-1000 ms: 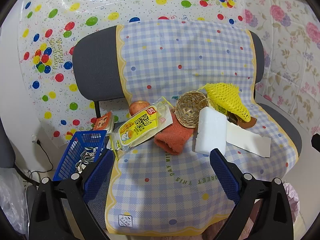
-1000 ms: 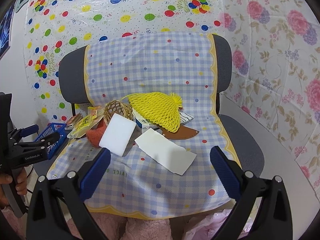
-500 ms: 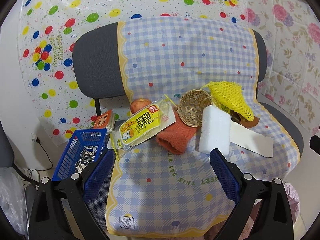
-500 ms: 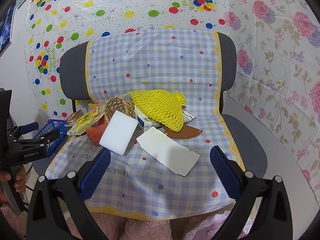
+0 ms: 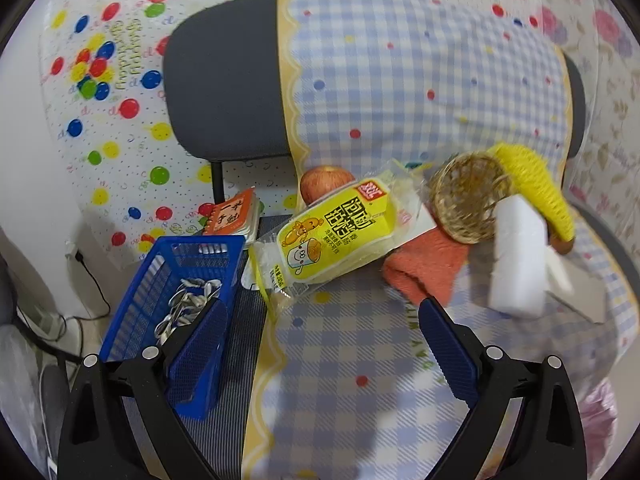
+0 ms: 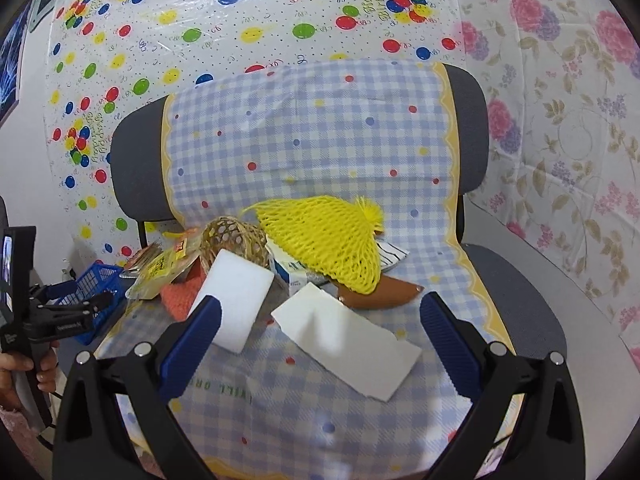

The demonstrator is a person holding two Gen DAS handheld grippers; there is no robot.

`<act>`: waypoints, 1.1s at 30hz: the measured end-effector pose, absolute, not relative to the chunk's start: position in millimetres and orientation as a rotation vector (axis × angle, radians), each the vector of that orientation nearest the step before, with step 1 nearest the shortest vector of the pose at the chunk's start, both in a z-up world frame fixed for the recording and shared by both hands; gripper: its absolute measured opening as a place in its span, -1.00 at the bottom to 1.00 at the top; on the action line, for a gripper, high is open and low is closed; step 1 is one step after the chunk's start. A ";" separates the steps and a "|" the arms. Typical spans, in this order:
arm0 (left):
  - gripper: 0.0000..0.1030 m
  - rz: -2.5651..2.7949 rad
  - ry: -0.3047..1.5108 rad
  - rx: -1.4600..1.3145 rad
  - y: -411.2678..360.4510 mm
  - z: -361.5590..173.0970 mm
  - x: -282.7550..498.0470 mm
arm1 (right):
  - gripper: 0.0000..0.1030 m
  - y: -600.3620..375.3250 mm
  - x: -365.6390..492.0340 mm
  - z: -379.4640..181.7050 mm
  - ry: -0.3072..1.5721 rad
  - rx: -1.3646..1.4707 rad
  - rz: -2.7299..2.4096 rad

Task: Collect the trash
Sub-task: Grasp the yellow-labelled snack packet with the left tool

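The left tool (image 5: 320, 344) hangs spread wide and holds nothing, low over the front left corner of the chair seat (image 5: 224, 420). Its left finger (image 5: 196, 356) overlaps the near end of a blue basket (image 5: 140, 312) that sits at the seat's left edge and holds pale scraps (image 5: 188, 304). The right tool (image 6: 320, 340) is also spread wide and holds nothing, over the front middle of the seat, which is draped in a blue checked cloth (image 6: 304, 420).

Nearest the right tool lies a flat white card (image 6: 348, 348) on the cloth, toward the seat's right side. Just left of it a white foam block (image 6: 236, 300) leans tilted, its near end behind the left finger (image 6: 192, 344) in the right-wrist view. Left of the block is an orange knitted cloth (image 5: 428, 268), and on that cloth's left part rests a yellow snack packet (image 5: 336, 240), its near end sticking out past the cloth's left border toward the basket.

Behind these, toward the seat's back edge: a red apple (image 5: 326, 184) behind the packet, a small wicker basket (image 5: 464, 200) tipped on its side, and a yellow foam net (image 6: 324, 240) covering a white carton (image 6: 292, 272). A brown leather piece (image 6: 384, 296) pokes out from beneath the net toward the right edge. An orange booklet (image 5: 234, 216) lies behind the blue basket.
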State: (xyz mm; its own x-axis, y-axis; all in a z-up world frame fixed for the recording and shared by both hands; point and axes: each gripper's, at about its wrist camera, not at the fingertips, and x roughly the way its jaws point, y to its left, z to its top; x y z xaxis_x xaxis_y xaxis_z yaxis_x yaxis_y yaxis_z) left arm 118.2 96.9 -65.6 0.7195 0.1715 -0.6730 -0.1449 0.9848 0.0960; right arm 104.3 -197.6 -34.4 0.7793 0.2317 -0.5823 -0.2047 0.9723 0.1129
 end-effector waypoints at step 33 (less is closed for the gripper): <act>-0.96 0.125 0.635 -0.039 130.2 -39.2 136.9 | 0.58 -163.3 126.0 -26.5 0.629 0.029 0.284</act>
State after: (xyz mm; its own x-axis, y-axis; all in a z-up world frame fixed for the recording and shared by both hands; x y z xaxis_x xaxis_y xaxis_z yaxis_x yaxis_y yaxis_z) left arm 136.9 130.2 -39.2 0.7980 0.1044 -0.5935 -0.1280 0.9918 0.0022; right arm 126.0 -163.3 -26.5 0.7712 0.2705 -0.5762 -0.2530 0.9609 0.1124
